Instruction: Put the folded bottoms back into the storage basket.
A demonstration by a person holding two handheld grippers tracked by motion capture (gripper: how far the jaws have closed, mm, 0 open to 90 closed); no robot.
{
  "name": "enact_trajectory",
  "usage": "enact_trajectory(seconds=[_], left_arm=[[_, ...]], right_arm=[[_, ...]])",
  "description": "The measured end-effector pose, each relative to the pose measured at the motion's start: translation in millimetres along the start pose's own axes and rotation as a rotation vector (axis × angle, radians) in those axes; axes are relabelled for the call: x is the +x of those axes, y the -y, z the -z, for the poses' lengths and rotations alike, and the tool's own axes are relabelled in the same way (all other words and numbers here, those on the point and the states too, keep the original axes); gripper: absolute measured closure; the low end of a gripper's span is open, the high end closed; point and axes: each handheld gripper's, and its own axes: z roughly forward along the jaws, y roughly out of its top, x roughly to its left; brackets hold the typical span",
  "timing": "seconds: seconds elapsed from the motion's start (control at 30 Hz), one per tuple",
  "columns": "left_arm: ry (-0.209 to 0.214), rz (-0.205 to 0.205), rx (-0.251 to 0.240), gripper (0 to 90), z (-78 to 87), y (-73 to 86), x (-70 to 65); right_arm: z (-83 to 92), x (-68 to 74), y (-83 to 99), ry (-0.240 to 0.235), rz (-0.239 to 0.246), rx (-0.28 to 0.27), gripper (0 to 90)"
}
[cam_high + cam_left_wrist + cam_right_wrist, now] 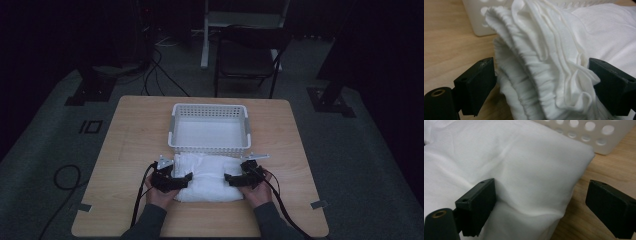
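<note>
A folded white cloth (207, 172) lies on the wooden table (135, 125), just in front of a white perforated basket (210, 106) that looks empty. My left gripper (186, 179) is at the cloth's left end and my right gripper (229, 179) at its right end, the tips pointing toward each other. In the left gripper view, the open jaws of the left gripper (541, 85) straddle the cloth's layered, gathered edges (544, 55). The right gripper (544, 207) is open too, with one jaw on the cloth (524, 165) and the other over bare wood beside its corner.
The basket wall (476, 17) stands right behind the cloth, and it is close in the right gripper view as well (599, 135). A dark chair (247, 55) and floor cables lie beyond the table's far edge. Bare wood extends left and right of the hands.
</note>
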Motion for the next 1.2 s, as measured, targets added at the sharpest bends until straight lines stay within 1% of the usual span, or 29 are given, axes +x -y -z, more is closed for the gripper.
enact_trajectory(seconds=[0.07, 0.1, 0.17, 0.23, 0.4, 0.43, 0.5, 0.53, 0.57, 0.6, 0.7, 0.73, 0.8, 0.87, 0.97, 1.07, 1.2], left_arm=[[0.043, 0.061, 0.018, 9.4, -2.4, 0.8, 5.8], [0.049, 0.063, 0.016, 9.1, -2.8, 1.1, 6.6], [0.05, 0.06, 0.015, 9.0, -3.0, 1.2, 6.4], [0.056, 0.054, 0.016, 9.0, -3.3, 1.0, 7.1], [0.068, 0.045, 0.018, 9.3, -4.1, 0.4, 8.3], [0.068, 0.045, 0.017, 9.3, -4.3, 0.2, 8.1], [0.066, 0.046, 0.016, 9.3, -4.7, 0.3, 7.3], [0.066, 0.046, 0.021, 9.4, -4.7, -0.1, 7.2], [0.067, 0.045, 0.024, 9.6, -4.8, -0.5, 7.1], [0.071, 0.046, 0.027, 10.0, -4.8, -1.0, 7.2], [0.085, 0.055, 0.03, 14.7, -4.9, -1.4, 6.8], [0.095, 0.063, 0.03, 16.8, -4.6, -1.0, 6.6], [0.111, 0.079, 0.023, 22.9, -4.1, 0.8, 6.1], [0.112, 0.078, 0.016, 26.9, -3.0, 1.6, 4.7], [0.099, 0.047, 0.01, 35.5, -0.5, 0.6, -1.1], [0.075, 0.021, 0.007, 43.5, 2.2, -0.3, -7.3], [0.04, -0.02, -0.004, 50.3, 5.0, -1.0, -14.0]], right_arm=[[-1.8, -2.9, 0.4, -0.023, -0.017, 0.003, 9.4], [-2.8, -4.7, 0.9, -0.037, -0.02, 0.0, 9.4], [-4.6, -8.1, 2.1, -0.064, -0.05, -0.001, 9.5], [-5.7, -10.2, 2.8, -0.08, -0.064, 0.001, 9.5], [-7.0, -11.2, 2.4, -0.097, -0.057, -0.004, 10.4], [-7.0, -11.4, 2.2, -0.101, -0.058, -0.003, 12.5], [-7.0, -12.0, 1.9, -0.131, -0.062, -0.003, 17.3], [-7.1, -12.7, 1.7, -0.147, -0.061, -0.003, 21.2], [-7.3, -13.8, 1.5, -0.174, -0.065, 0.0, 25.4], [-7.6, -15.0, 1.3, -0.196, -0.076, 0.002, 27.8], [-8.4, -16.7, 1.3, -0.229, -0.092, 0.003, 34.2], [-8.6, -17.2, 1.4, -0.234, -0.092, 0.003, 36.1], [-9.0, -17.2, 1.2, -0.241, -0.091, 0.007, 39.4], [-8.7, -17.0, 1.0, -0.249, -0.088, 0.008, 43.1], [-6.8, -14.8, 0.1, -0.244, -0.062, 0.005, 50.6], [-4.1, -11.0, -0.3, -0.225, -0.034, -0.009, 58.2], [-0.5, -6.4, -0.1, -0.195, 0.0, -0.03, 64.4]])
